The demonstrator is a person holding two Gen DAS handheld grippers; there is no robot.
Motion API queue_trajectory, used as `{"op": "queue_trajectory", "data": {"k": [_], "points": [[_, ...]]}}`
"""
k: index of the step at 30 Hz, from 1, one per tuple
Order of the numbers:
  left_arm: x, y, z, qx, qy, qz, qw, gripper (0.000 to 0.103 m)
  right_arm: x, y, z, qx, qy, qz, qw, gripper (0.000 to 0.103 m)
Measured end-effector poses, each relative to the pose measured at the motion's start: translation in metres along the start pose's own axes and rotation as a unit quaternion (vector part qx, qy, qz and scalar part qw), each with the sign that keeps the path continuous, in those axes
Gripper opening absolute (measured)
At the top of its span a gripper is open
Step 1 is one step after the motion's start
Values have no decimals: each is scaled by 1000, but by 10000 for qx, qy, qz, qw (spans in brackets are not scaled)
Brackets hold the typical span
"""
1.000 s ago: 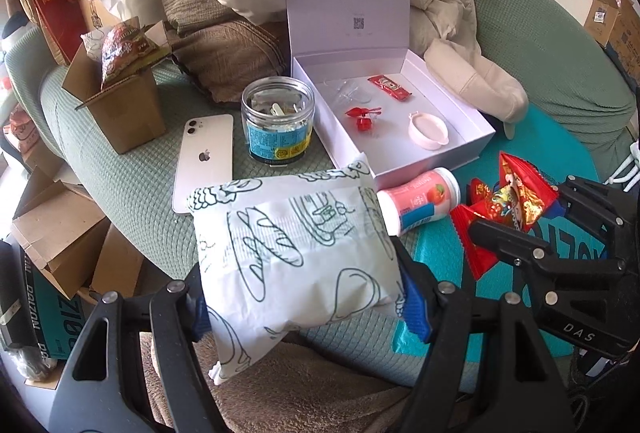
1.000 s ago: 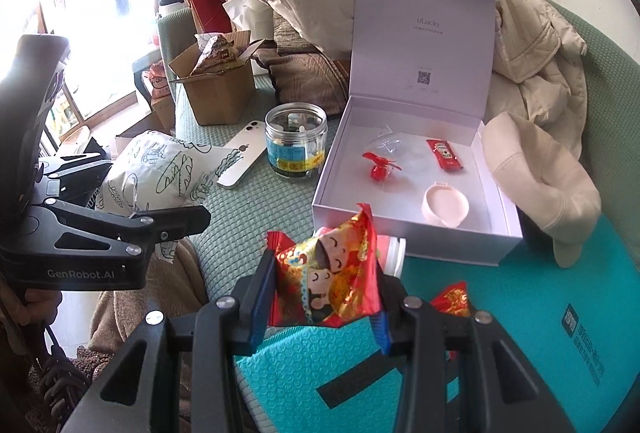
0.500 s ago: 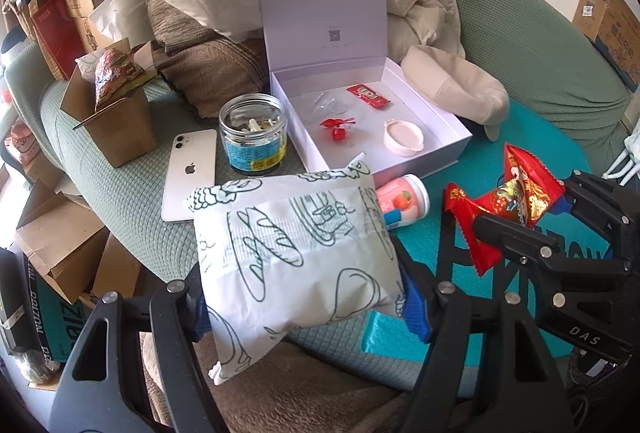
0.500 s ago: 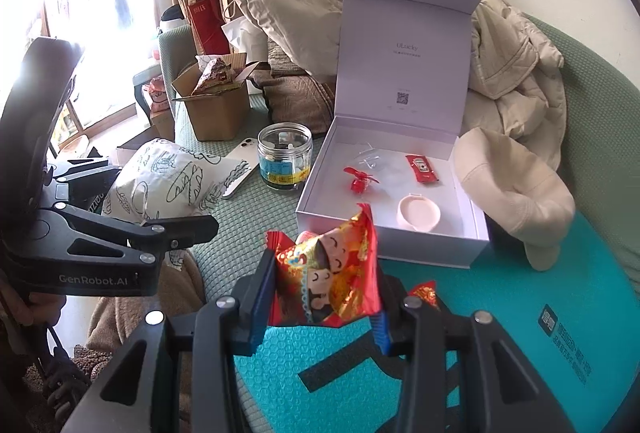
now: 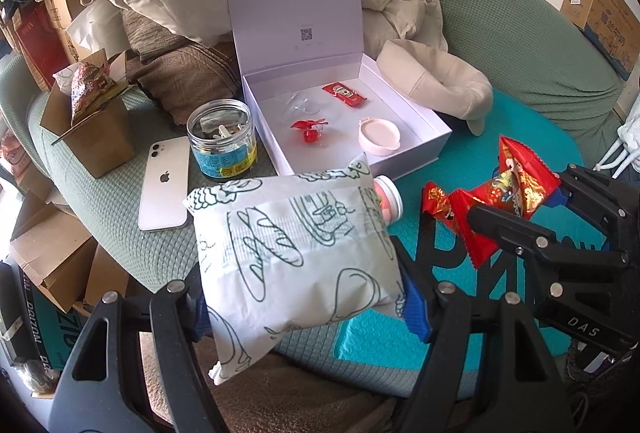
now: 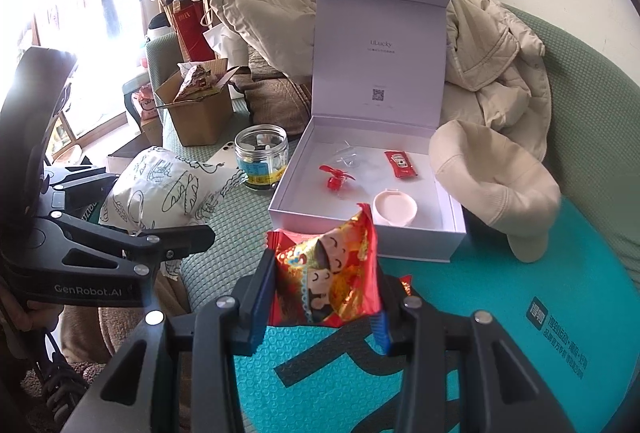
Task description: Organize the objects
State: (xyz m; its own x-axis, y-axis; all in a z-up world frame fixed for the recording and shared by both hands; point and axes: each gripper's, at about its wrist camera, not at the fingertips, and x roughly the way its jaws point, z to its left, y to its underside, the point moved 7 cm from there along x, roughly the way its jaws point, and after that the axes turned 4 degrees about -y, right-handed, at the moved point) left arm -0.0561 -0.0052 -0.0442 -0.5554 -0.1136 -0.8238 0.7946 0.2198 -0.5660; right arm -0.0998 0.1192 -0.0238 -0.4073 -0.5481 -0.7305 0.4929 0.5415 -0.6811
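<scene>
My left gripper [image 5: 300, 309] is shut on a white bread bag with green drawings [image 5: 296, 253], held above the sofa's front edge; the bag also shows in the right wrist view [image 6: 160, 189]. My right gripper [image 6: 320, 313] is shut on a red and gold snack packet [image 6: 332, 277], which also shows in the left wrist view [image 5: 516, 185]. An open white gift box [image 5: 400, 149] stands ahead of both, lid upright. In it lie a red toy fan [image 5: 310, 129], a red sachet [image 5: 344, 93] and a pink lid [image 5: 379, 135].
A clear jar [image 5: 222, 137] and a white phone [image 5: 164, 185] lie left of the box. A small bottle [image 5: 386, 195] and a red packet [image 5: 438, 201] lie on the teal mat [image 5: 460, 161]. A beige cap [image 5: 444, 85], jackets and cardboard boxes crowd the sofa.
Both grippers have pulled back and up from the box with their packets still held. The red packet has lifted off the teal mat; the box looks smaller and farther.
</scene>
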Motion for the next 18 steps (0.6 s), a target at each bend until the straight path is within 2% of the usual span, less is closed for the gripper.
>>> {"op": "queue_trajectory", "data": {"k": [9, 17, 18], "points": [[22, -13, -2, 34, 23, 171, 9998, 71, 21, -11, -17, 178, -36, 36, 9998, 42], [51, -42, -3, 163, 170, 170, 9996, 71, 52, -29, -44, 311, 65, 129, 9994, 42], [54, -46, -1, 136, 100, 138, 9998, 71, 58, -31, -47, 305, 95, 159, 9994, 42]]}}
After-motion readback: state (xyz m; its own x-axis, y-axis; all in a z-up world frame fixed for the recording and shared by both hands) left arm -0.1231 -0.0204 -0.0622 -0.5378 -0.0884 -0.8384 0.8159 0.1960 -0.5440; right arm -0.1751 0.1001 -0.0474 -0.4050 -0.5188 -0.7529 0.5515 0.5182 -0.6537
